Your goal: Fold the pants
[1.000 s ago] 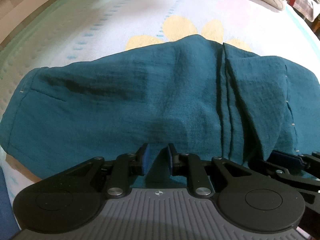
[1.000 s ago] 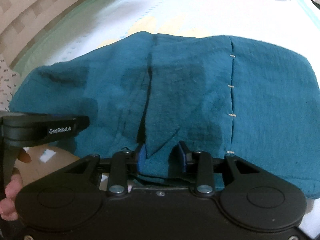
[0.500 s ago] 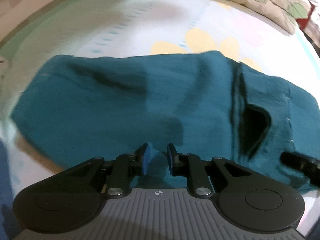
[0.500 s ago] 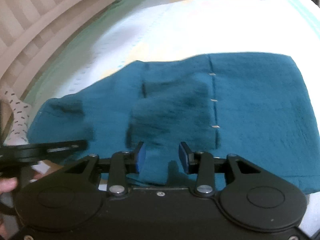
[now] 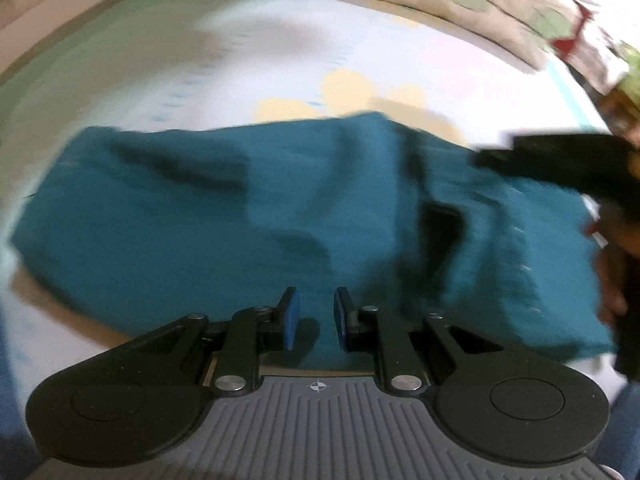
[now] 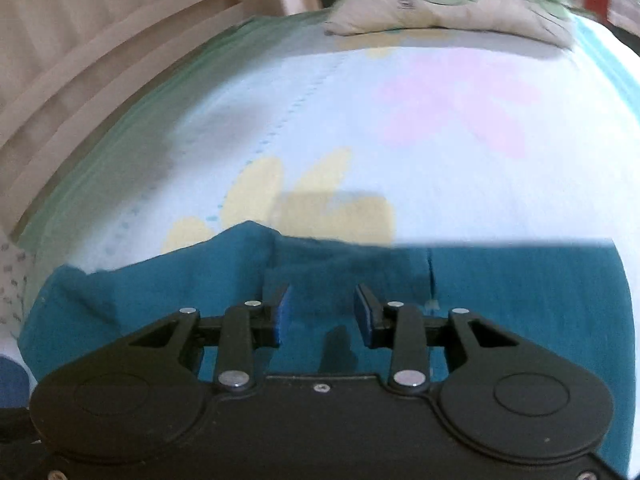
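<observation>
Teal pants [image 5: 280, 220] lie folded into a wide bundle on the bed sheet [image 6: 400, 128], pale w/ yellow and pink flower print. Left gripper [image 5: 316, 316] hangs over the near edge of the cloth; fingers [image 5: 290, 316] stand apart w/ a narrow gap, nothing pinched. Right gripper [image 6: 322, 312] over the pants' near part; fingers [image 6: 282, 316] spread wider, just been closing a little, no cloth between. Pillow [image 6: 440, 4] at 12 o'clock on the far bed end. Left view blurred.
</observation>
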Action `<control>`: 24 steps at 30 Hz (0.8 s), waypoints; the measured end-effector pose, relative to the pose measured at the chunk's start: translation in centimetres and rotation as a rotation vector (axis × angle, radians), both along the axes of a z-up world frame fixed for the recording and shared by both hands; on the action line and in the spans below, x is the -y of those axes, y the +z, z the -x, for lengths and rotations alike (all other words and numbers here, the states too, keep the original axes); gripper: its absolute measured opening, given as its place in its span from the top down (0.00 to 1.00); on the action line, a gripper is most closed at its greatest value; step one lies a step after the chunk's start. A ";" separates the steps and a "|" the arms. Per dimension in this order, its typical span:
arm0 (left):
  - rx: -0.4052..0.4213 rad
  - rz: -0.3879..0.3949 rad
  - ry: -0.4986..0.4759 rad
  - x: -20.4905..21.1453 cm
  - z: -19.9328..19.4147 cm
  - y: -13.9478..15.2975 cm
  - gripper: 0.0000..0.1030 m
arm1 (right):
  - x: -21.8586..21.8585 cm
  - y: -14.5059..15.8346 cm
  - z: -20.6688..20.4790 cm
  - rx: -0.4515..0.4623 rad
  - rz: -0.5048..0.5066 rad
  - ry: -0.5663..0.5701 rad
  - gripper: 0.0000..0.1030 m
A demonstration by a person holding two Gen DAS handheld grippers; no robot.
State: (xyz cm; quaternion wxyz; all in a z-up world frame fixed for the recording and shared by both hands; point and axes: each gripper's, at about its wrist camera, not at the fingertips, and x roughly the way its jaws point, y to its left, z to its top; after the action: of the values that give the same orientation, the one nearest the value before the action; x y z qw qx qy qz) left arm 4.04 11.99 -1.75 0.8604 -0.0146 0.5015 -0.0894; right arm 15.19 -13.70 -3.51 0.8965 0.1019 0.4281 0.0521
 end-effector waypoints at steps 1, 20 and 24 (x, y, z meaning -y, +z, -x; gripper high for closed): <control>-0.005 0.009 -0.027 0.9 0.1 -0.2 0.82 | -0.1 -0.1 -0.5 0.002 0.028 0.033 0.56; -0.078 0.088 -0.125 4.7 -1.0 -4.7 0.82 | -2.3 -2.7 -3.6 0.046 0.221 0.482 0.44; -0.068 0.070 -0.132 5.4 -0.8 -4.7 0.82 | -2.8 -3.3 -4.0 0.038 0.247 0.582 0.44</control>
State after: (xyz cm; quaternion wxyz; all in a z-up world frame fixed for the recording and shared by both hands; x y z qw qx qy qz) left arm 4.84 6.61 -6.50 0.8340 -0.0147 0.5271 -0.1626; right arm 19.18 -10.89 -6.83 0.8574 -0.1353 0.4254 0.2560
